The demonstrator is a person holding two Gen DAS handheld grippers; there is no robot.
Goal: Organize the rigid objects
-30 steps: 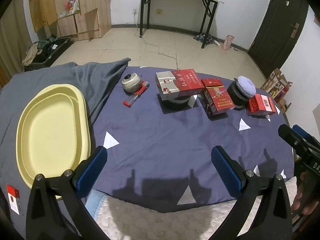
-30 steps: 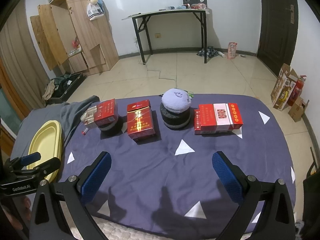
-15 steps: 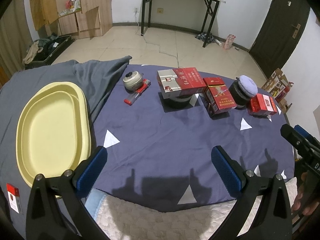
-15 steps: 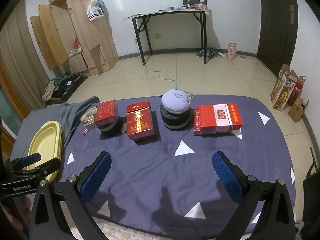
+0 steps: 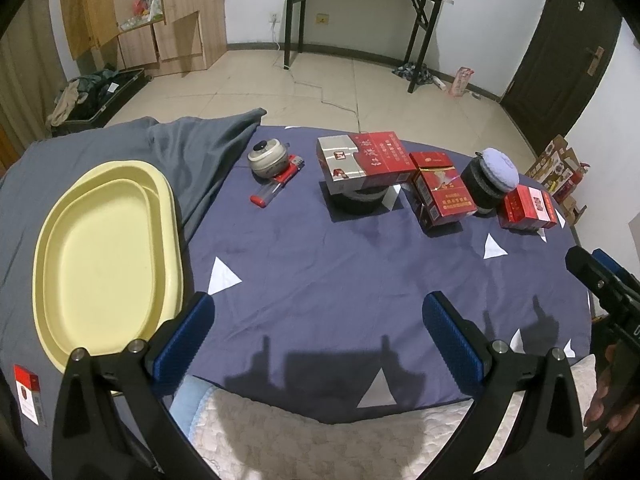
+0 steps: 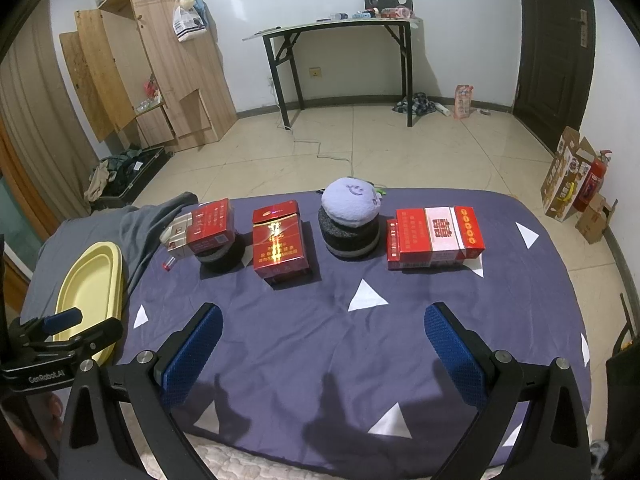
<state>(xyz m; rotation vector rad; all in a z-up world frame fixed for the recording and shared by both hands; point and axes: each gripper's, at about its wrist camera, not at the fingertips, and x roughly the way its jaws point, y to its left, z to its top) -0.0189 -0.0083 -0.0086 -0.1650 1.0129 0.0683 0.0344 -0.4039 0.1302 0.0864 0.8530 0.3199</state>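
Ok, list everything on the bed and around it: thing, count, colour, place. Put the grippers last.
tray: 1, pale yellow, on the grey blanket, left side
grey blanket: 1, grey, bunched at the left end
sheet: 1, navy with white triangles, covering the bed
red cartons: 3, red, in a row at the far side; the leftmost rests on a dark round thing
plush cushion: 1, lilac, on top of a dark round base
small round jar: 1, beige, far left of the row
lighter: 1, red and clear, beside the jar
small pack: 1, red and white, near left corner
folding table: 1, black-legged, by the far wall
left gripper: 1, black with blue pads, open, empty
right gripper: 1, same, open, empty
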